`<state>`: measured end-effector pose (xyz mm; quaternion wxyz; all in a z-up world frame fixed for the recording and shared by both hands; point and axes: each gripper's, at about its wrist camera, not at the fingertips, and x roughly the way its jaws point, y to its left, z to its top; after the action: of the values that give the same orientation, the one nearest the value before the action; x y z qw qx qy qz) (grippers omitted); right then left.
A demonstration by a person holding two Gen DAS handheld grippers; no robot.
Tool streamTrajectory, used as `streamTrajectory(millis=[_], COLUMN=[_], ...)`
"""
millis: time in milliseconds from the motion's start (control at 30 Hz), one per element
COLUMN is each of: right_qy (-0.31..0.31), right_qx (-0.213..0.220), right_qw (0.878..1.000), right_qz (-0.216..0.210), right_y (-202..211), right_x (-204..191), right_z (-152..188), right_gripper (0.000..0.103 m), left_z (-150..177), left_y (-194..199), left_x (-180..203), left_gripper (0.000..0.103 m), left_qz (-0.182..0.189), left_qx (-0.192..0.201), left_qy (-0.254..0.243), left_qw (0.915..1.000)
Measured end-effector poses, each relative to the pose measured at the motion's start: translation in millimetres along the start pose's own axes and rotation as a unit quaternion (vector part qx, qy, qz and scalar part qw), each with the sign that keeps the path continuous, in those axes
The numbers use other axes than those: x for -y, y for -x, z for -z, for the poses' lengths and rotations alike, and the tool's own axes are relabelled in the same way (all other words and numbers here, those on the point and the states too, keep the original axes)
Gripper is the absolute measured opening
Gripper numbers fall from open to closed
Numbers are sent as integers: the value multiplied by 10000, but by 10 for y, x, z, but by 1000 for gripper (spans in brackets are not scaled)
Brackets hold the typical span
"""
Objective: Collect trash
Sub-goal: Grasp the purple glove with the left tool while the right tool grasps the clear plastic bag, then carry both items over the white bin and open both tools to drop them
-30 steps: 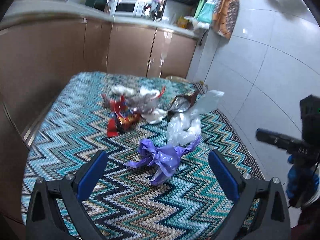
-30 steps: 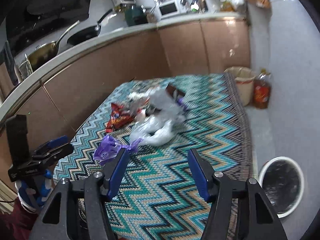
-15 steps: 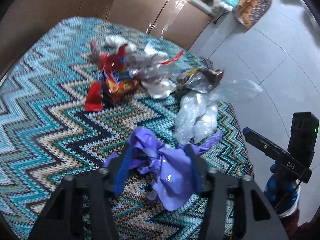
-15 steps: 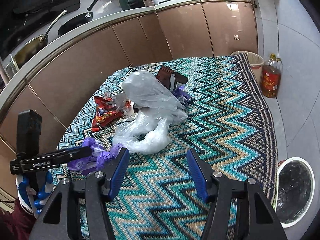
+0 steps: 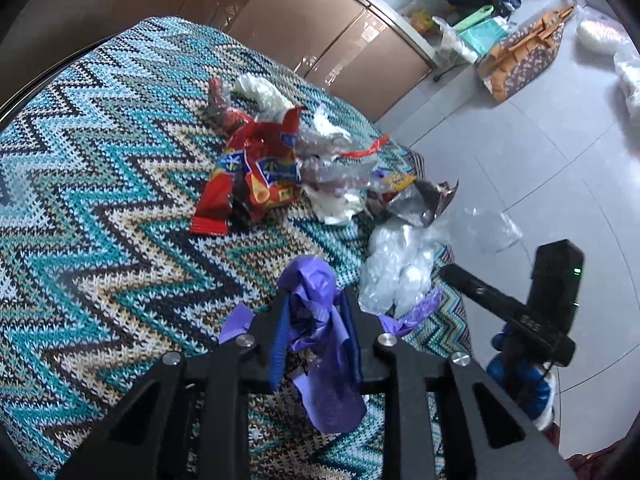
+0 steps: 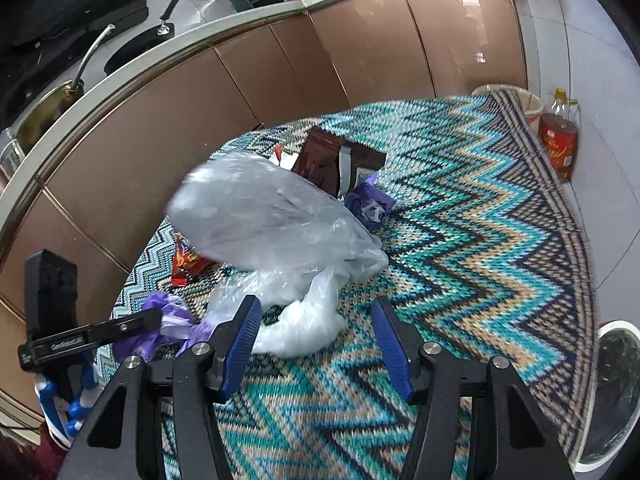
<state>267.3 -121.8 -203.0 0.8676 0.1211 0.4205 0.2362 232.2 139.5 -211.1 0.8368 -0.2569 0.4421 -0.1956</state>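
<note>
Trash lies on a zigzag rug [image 5: 100, 216]. My left gripper [image 5: 316, 328] is shut on a crumpled purple plastic bag [image 5: 320, 360], also seen in the right wrist view [image 6: 168, 320]. Beyond it lie red snack wrappers [image 5: 256, 168], a clear plastic bag [image 5: 400, 272] and a foil wrapper [image 5: 416, 200]. My right gripper [image 6: 316, 340] is open just before the clear plastic bag [image 6: 272, 216]. A brown packet [image 6: 336, 160] and another purple scrap [image 6: 368, 200] lie behind that bag.
A white bin [image 6: 616, 392] with a black liner stands on the tiled floor right of the rug [image 6: 480, 240]. An oil bottle [image 6: 558, 140] and a small basket [image 6: 524, 100] stand at the rug's far corner. Brown kitchen cabinets [image 6: 240, 92] run along the back.
My left gripper moved down onto the purple bag and shut on it. My right gripper moved forward toward the clear plastic bag and stays open.
</note>
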Motion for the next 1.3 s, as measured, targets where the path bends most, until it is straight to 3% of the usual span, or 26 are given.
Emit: streamTrajectory(millis=[100, 167, 267, 567, 833, 1000, 1133, 1300], right_qy=[-199, -287, -300, -43, -250, -428, -601, -768], right_qx=[-154, -258, -256, 205, 635, 969, 1247, 1597], right_qw=[9996, 9990, 9989, 9997, 9976, 9939, 9885, 9728], right_qz=[-132, -222, -239, -79, 127, 312, 616, 1491], right_y=[-160, -256, -290, 308, 917, 1297, 1707, 2241], right_x=[51, 79, 80, -35, 46, 225, 476, 917], right_z=[-5, 8, 41, 168, 452, 625, 829, 1086], right_gripper=[47, 36, 31, 30, 30, 30, 30, 30], left_z=[19, 5, 11, 118, 289, 386, 415, 475], left_y=[95, 136, 276, 743, 1077, 1085, 844, 295], left_x=[-100, -80, -93, 73, 437, 882, 1400, 2166], left_gripper=[23, 23, 23, 23, 23, 23, 23, 23], left_qz=[10, 4, -23, -88, -70, -13, 119, 390], left_qx=[102, 160, 234, 609, 839, 845, 638, 153], left_qy=[-34, -44, -50, -228, -539, -873, -1318, -2028], left_qw=[9999, 9999, 9997, 9978, 9950, 9926, 9891, 9783])
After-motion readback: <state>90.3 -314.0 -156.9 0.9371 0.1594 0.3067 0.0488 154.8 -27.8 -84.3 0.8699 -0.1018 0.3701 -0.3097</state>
